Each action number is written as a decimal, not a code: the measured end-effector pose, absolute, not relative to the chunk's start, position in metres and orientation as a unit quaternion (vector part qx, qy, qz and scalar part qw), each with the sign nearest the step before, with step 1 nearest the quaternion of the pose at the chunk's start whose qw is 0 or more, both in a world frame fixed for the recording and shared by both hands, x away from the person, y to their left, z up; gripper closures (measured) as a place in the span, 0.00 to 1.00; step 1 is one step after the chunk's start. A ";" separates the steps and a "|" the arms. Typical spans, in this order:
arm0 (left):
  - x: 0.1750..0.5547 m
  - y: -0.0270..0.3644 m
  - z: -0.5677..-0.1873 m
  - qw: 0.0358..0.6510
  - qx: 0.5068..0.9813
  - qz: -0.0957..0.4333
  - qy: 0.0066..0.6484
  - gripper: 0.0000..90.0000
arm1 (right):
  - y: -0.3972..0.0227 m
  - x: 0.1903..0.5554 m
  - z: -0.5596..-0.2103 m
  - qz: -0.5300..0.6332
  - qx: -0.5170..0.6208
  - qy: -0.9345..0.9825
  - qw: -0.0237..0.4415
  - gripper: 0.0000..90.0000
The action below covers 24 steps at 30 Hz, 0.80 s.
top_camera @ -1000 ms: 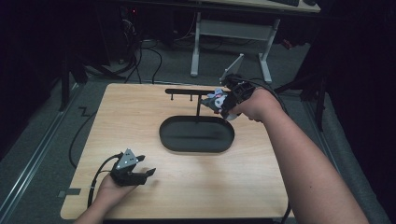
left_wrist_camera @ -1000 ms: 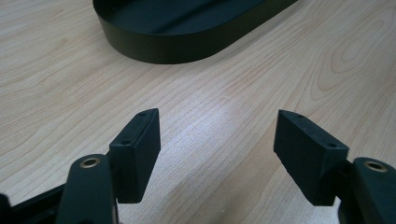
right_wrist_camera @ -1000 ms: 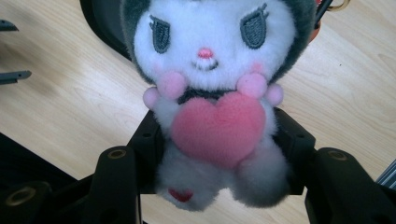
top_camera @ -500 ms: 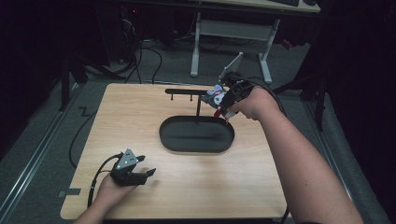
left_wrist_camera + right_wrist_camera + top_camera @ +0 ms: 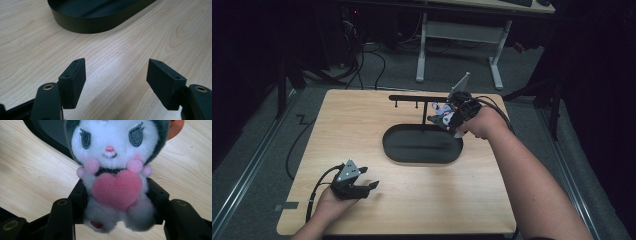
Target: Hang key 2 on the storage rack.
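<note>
Slippage is the main worry: the right gripper [image 5: 447, 119] clamps a small plush toy [image 5: 113, 170] by its soft lower body, jaws pressed into the fur either side of the pink heart, and such a squashy hold could let the toy twist or drop as it nears the black stand [image 5: 419, 98]. The toy hangs just above the far right rim of the oval tray [image 5: 422, 157], close beside the stand's upright post. Judging by the little pegs under the crossbar, the toy is probably meant to hang there; if so, a loop would have to catch a peg, and a nudge against the thin bar might tip or shift the stand.

The left gripper [image 5: 362, 187] rests well in front of the tray, toward its left end, jaws spread wide with only bare table [image 5: 112, 57] between them.

Any hanging loop on the toy is cut off at the top of the right gripper view, and in the high view the toy is too small to make out. An orange thing behind its head stays unclear.
</note>
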<state>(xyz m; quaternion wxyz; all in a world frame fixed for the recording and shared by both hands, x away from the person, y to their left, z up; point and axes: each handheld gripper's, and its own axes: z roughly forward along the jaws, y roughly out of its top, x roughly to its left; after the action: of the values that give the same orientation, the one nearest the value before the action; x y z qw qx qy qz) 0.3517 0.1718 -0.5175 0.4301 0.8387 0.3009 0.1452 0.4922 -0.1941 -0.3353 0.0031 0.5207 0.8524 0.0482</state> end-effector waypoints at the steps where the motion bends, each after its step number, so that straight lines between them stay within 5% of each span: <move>1: 0.352 0.172 -0.518 0.430 0.839 0.145 0.301 0.36 | -0.194 0.492 -0.335 0.048 0.521 0.852 0.003 0.52; 17: 0.352 0.171 -0.518 0.428 0.840 0.144 0.299 0.36 | -0.188 0.499 -0.364 0.055 0.522 0.851 -0.016 0.51; 24: 0.351 0.171 -0.518 0.428 0.841 0.145 0.298 0.36 | -0.184 0.501 -0.372 0.061 0.517 0.854 -0.015 0.39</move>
<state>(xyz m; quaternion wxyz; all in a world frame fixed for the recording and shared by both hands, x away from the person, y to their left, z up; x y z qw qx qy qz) 0.3513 0.1706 -0.5185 0.4275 0.8412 0.2975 0.1450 0.5007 -0.1841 -0.3724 -0.0147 0.5170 0.8537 0.0610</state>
